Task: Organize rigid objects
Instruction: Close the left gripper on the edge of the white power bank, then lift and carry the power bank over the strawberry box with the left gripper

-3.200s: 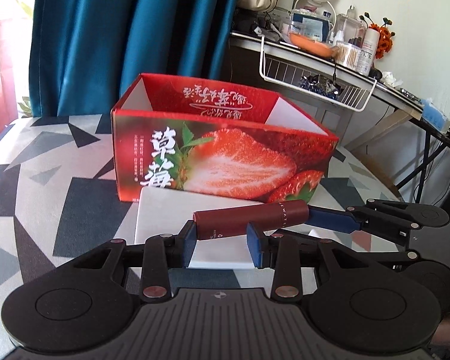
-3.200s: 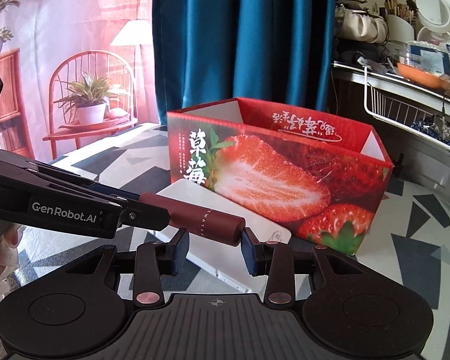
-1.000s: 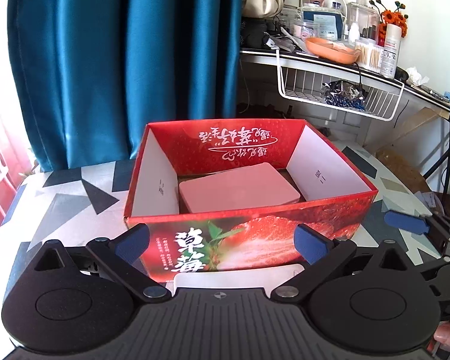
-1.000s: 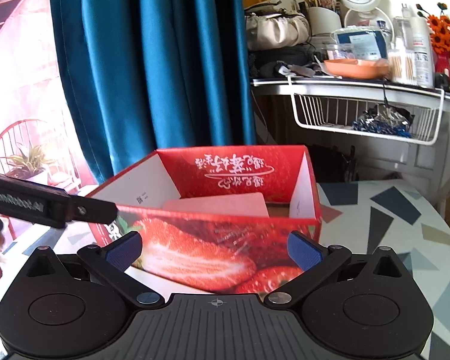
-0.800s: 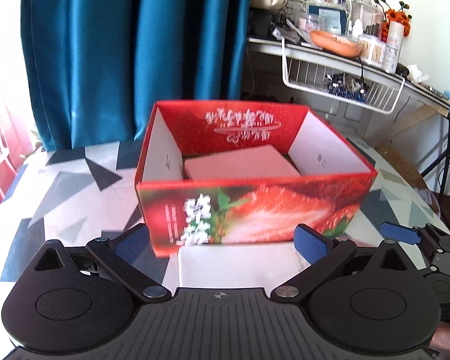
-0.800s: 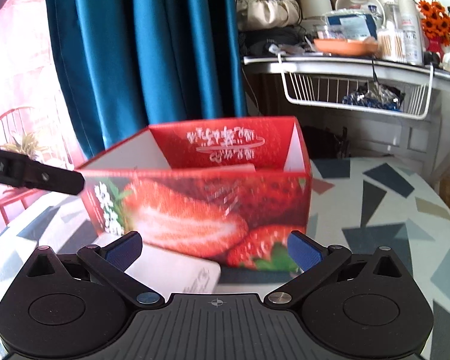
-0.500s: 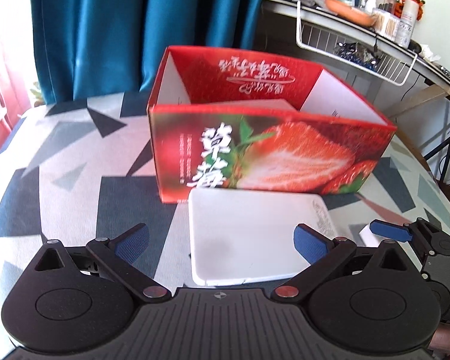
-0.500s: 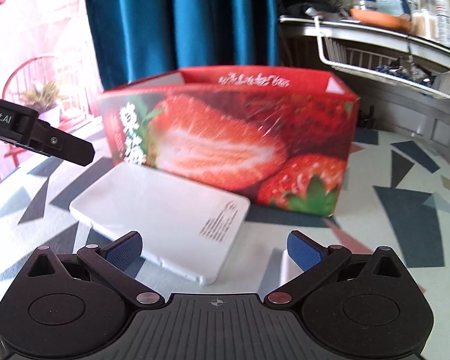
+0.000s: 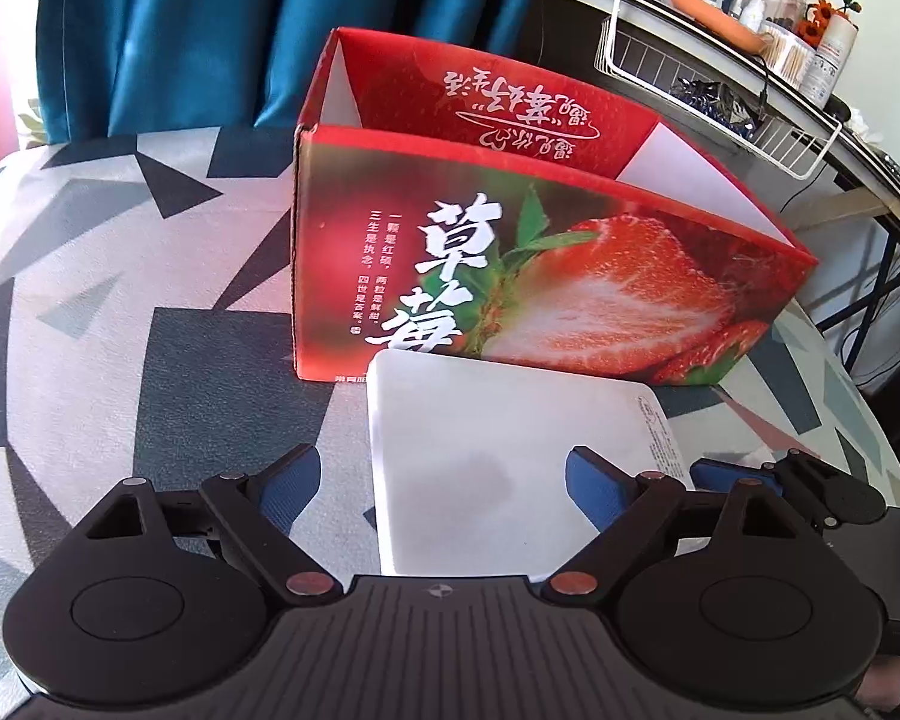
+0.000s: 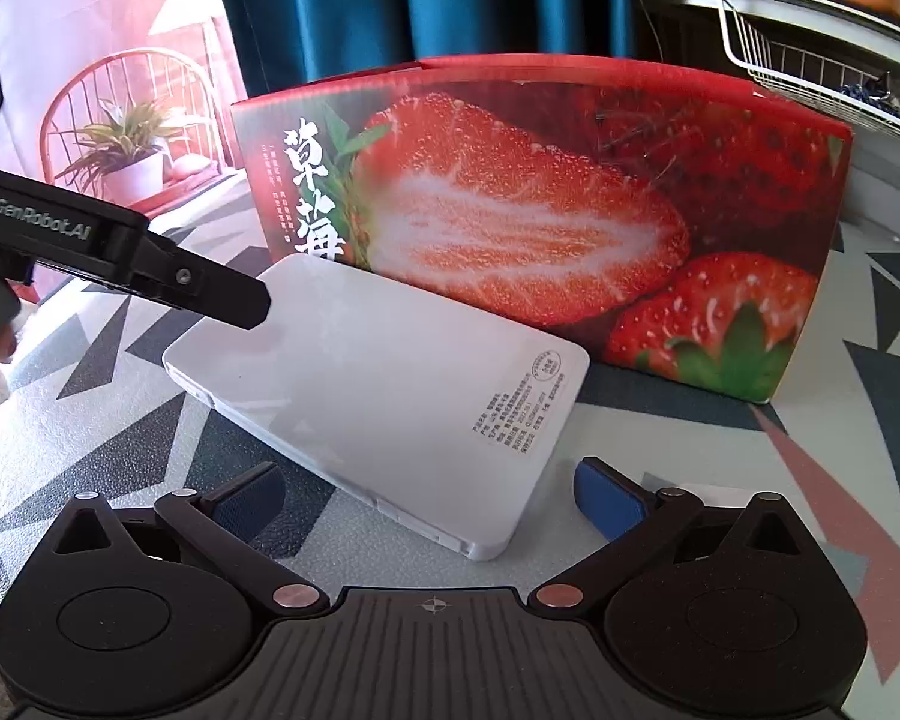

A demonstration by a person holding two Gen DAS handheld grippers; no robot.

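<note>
A flat white rectangular case (image 9: pixel 510 456) lies on the patterned table, against the front wall of the red strawberry box (image 9: pixel 546 276). It also shows in the right wrist view (image 10: pixel 384 384), in front of the same box (image 10: pixel 540 192). My left gripper (image 9: pixel 441 483) is open and empty, low over the case's near end. My right gripper (image 10: pixel 432 495) is open and empty at the case's near right corner. The left gripper's arm (image 10: pixel 120 252) reaches over the case from the left. The box's inside is hidden from both views.
The table (image 9: pixel 120 276) has a grey, white and black triangle pattern. A blue curtain (image 9: pixel 210 30) hangs behind it. A shelf with a white wire basket (image 9: pixel 720 78) and several toiletries stands at the back right. A small white item (image 10: pixel 708 495) lies beside my right fingertip.
Both grippers let go of the dark red tube, opened wide, and have dropped from above the box down to the white case. The box interior is no longer visible.
</note>
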